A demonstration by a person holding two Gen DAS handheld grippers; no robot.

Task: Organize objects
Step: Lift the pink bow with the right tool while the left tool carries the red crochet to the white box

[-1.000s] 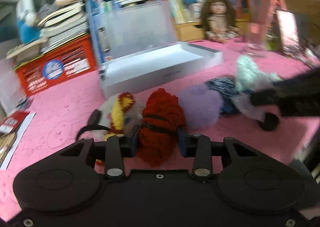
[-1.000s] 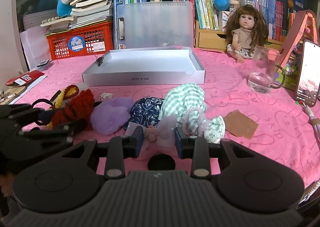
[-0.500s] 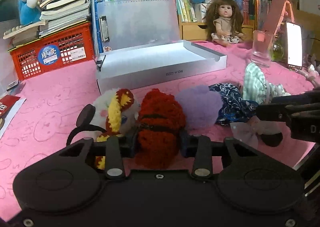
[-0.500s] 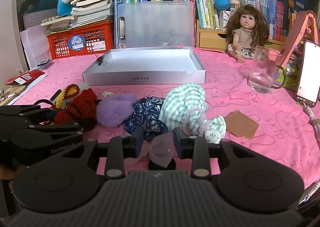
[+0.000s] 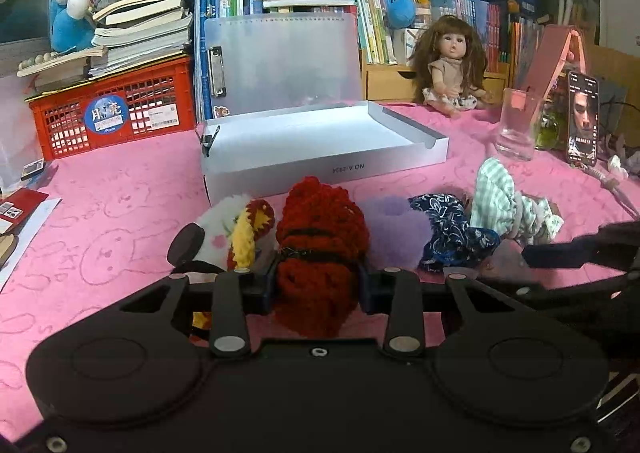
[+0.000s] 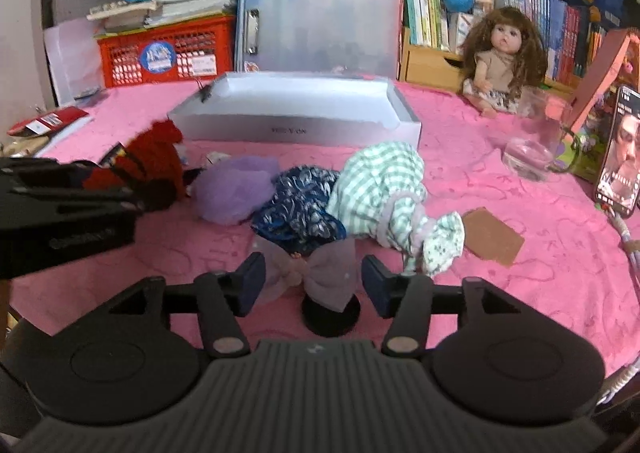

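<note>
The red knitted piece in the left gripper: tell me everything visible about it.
The red knitted piece is a chunky crocheted yarn bundle, lumpy and soft-looking, cinched by a thin dark band around its middle. The left gripper is shut on its lower half. It stands upright, beside a white and yellow knitted piece. Whether it rests on the cloth is unclear.

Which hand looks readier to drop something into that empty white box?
Left. Its fingers are clamped on the red knitted item, facing the shallow white cardboard box. The right gripper is opening, its pale purple bow unpressed.
</note>
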